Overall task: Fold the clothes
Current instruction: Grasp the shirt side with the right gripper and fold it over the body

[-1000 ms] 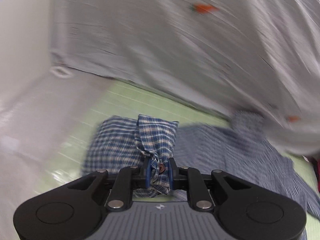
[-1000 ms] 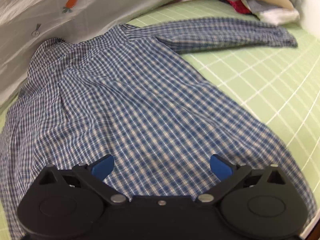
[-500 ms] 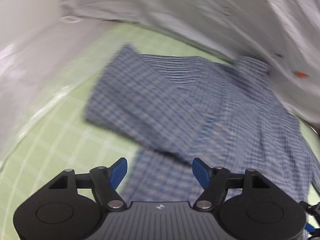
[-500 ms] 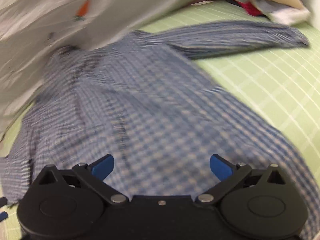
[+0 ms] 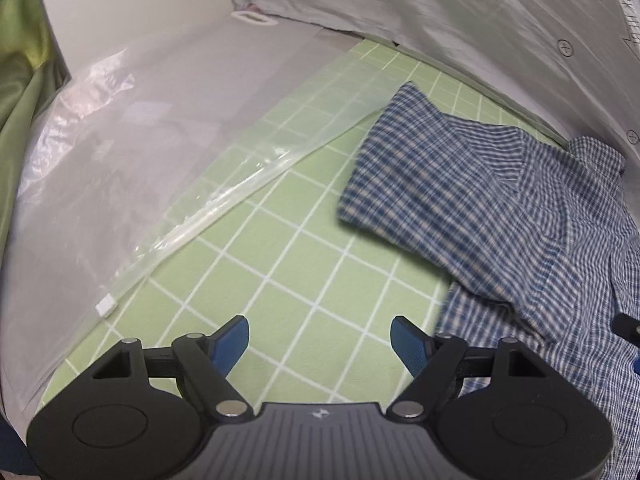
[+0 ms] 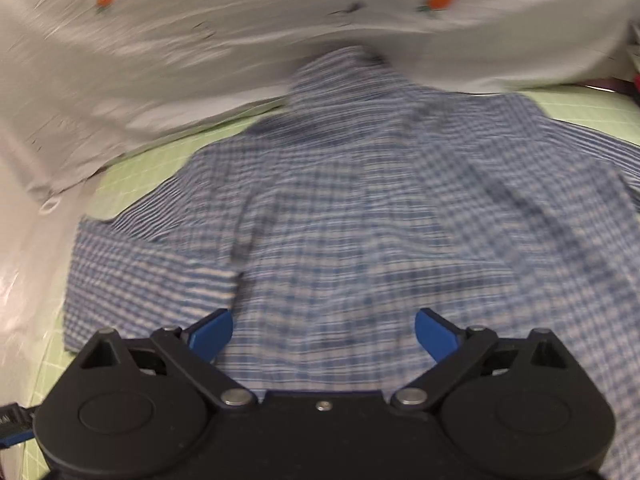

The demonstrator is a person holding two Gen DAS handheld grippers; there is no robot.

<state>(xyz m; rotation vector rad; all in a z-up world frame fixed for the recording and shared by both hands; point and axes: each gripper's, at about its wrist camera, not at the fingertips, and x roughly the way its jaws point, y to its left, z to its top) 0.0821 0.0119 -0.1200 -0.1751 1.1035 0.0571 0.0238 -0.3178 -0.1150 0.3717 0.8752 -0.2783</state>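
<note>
Blue pads of left gripper (image 5: 320,344) spread apart, empty, above green grid mat (image 5: 280,248). Right gripper (image 6: 324,334) likewise spread, empty, over plaid shirt (image 6: 360,220). Shirt flat on mat, long axis along right fingers, collar pointing away toward white carrot-print cloth (image 6: 200,40). 1 sleeve (image 5: 432,184) folded across, right of left fingers. Clear plastic bag (image 5: 120,168) at left.

left gripper (image 5: 319,343) spread wide, empty; over green mat (image 5: 280,280); plaid shirt (image 5: 500,216) right
</note>
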